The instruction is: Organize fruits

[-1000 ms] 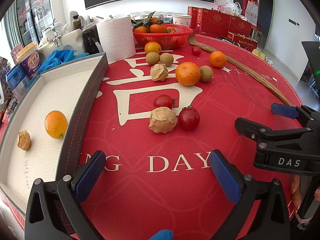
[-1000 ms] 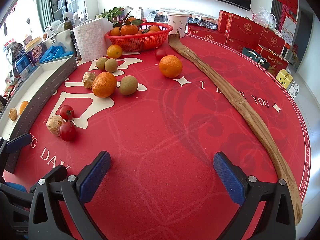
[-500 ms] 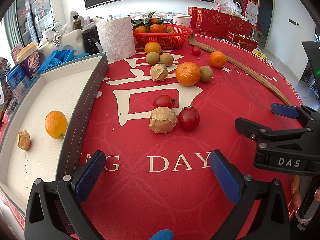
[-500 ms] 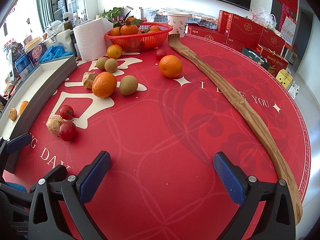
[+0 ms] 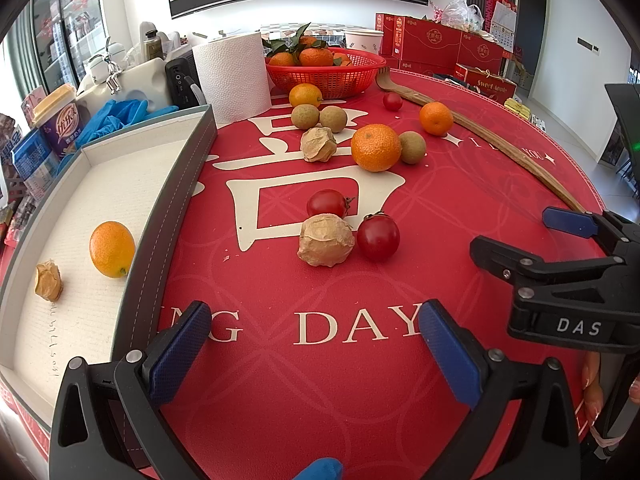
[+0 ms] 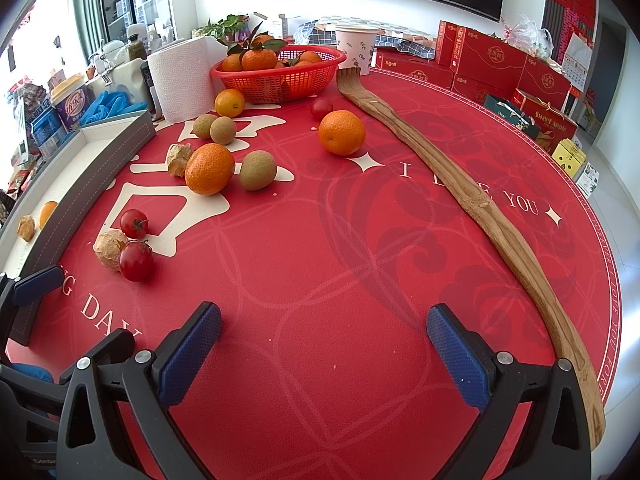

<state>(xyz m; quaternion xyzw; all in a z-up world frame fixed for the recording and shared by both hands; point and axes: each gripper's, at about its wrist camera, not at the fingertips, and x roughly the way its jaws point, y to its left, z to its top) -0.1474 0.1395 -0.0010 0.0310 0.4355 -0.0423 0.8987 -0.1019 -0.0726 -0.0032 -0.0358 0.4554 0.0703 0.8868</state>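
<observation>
Where the round table (image 6: 360,280) curves toward its near edge, bare red cloth is seen under both grippers. The left gripper (image 5: 314,344) is held with fingers wide apart, nothing between them; the right gripper (image 6: 324,344) likewise. A grey tray (image 5: 176,208) is set along the table's left edge; an orange (image 5: 112,249) and a husked fruit (image 5: 48,282) lie inside, fully shown only in the left view. Ahead of the left gripper, a husk fruit (image 5: 326,240) is touched by a tomato (image 5: 378,237), with another tomato (image 5: 327,203) just behind. A wooden stick (image 6: 480,208) along the right edge is traced whole only in the right view. A red basket (image 6: 280,76) stands at the far edge.
</observation>
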